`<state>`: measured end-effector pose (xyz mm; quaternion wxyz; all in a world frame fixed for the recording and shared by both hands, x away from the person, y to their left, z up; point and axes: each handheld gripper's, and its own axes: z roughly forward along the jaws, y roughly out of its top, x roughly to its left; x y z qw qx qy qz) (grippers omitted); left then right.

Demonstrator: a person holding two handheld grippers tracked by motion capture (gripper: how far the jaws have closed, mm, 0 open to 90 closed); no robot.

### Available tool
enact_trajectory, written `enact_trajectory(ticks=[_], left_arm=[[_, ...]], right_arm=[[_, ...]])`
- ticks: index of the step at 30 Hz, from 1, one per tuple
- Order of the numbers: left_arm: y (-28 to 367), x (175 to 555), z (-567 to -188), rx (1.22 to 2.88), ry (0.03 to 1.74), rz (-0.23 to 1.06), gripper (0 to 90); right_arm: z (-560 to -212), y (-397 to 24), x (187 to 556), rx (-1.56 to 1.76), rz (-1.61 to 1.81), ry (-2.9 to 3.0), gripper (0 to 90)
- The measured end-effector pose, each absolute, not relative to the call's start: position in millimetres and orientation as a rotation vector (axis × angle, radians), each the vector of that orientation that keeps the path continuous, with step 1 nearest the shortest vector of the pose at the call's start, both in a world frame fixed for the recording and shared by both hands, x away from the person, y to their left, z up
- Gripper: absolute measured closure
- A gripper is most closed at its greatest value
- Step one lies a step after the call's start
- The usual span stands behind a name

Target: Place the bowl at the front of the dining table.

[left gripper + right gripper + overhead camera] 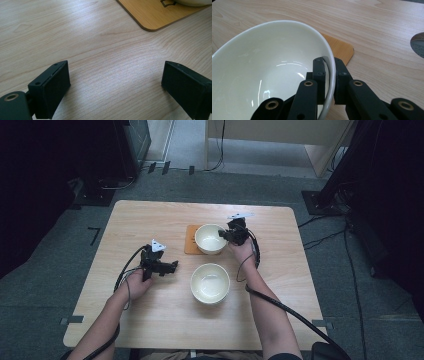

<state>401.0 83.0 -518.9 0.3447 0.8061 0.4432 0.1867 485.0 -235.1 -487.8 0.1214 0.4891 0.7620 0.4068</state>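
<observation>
Two cream bowls are on the wooden table. The far bowl (210, 239) (269, 72) rests over a brown wooden coaster (190, 240) (339, 48) (155, 13). My right gripper (224, 235) (329, 75) is shut on that bowl's right rim, one jaw inside and one outside. The near bowl (210, 283) stands empty in the table's middle. My left gripper (172, 266) (115, 85) hovers low over bare table to the left of the near bowl, its jaws wide open with nothing between them.
The table (150, 320) has rounded corners and ends close behind the far bowl. Cables (285, 307) trail from both grippers along the person's forearms. Dark equipment stands on the grey floor to the left and right.
</observation>
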Motion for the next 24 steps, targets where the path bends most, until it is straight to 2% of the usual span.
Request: enact_trajectory(ticks=[24], left_arm=[[83, 401, -519, 2.093, 1.151, 0.484, 7.7]], right_arm=[[-480, -216, 496, 1.516, 1.199, 2.137, 82.4]])
